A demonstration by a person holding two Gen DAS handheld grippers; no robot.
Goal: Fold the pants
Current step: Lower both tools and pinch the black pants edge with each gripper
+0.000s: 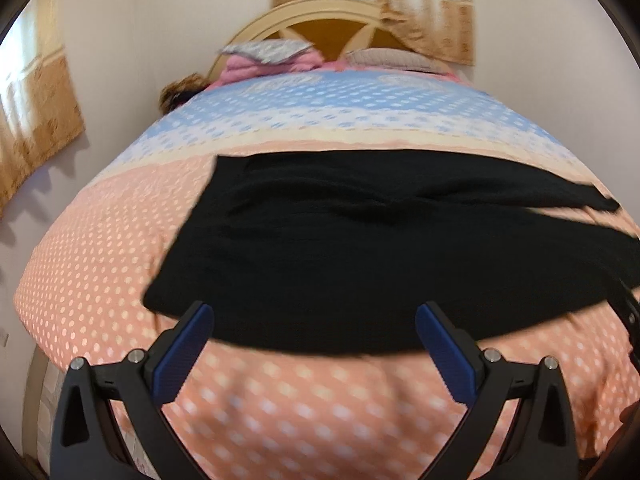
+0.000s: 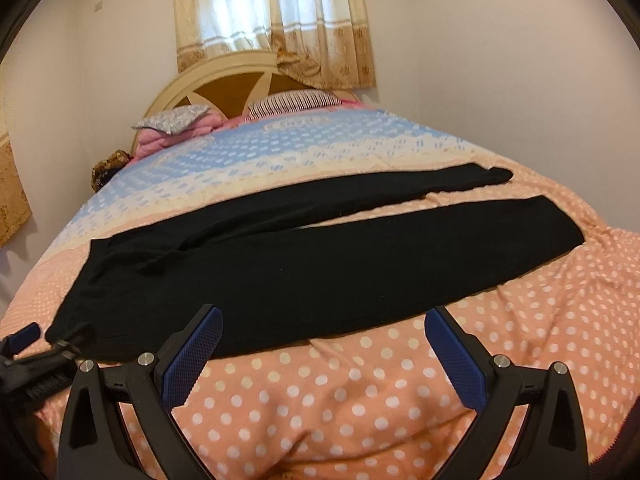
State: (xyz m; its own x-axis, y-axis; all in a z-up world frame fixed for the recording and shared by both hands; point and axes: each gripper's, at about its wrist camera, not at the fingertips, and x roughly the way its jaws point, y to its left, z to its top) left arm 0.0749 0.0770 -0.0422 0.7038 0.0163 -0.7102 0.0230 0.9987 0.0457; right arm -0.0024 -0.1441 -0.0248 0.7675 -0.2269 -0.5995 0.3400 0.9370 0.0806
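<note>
Both tools, left tool (image 1: 314, 320) and right tool (image 2: 324, 326), are held released near the pants (image 2: 280, 264). No fold is seen; the legs lie spread on the bed (image 2: 360, 392).

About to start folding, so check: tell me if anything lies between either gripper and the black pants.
Nothing visible does. The left gripper and right gripper both hang open at the near edge of the pants, over bare bedspread.
</note>
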